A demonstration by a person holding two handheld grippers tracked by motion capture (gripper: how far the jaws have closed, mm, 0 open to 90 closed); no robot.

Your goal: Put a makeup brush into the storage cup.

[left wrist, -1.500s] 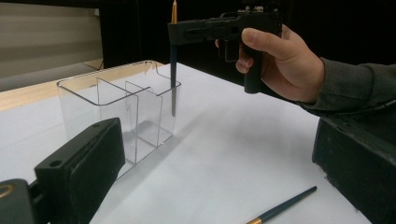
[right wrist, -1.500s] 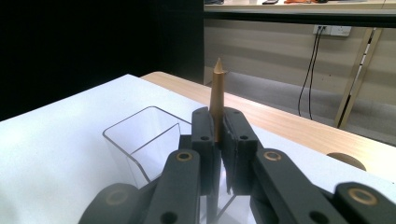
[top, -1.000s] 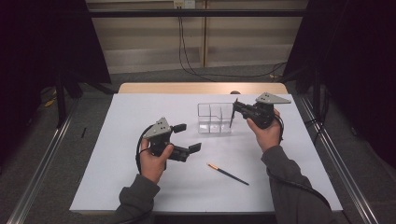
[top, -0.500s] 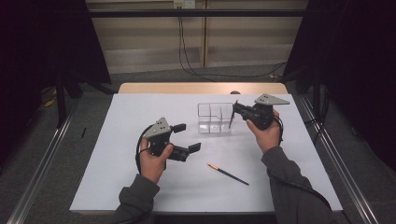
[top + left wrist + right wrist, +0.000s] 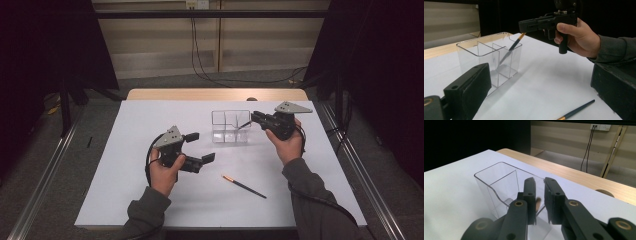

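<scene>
A clear compartmented box (image 5: 218,116) stands at the table's middle back. My right gripper (image 5: 253,118) hovers at the box's right rim, pointing left. Its jaws have just been opening, and a narrow gap shows between them (image 5: 540,181). A dark pencil with an orange end (image 5: 512,47) leans inside the right-hand compartment, its top end loose in that gap (image 5: 538,201). A second pencil (image 5: 244,185) lies flat on the table in front. My left gripper (image 5: 200,147) rests to the left of it, open and holding nothing.
White paper (image 5: 125,150) covers the table, with a bare wooden strip (image 5: 215,94) along the far edge. Metal rails (image 5: 45,175) run along both sides of the table. Cables hang down the back wall (image 5: 195,45).
</scene>
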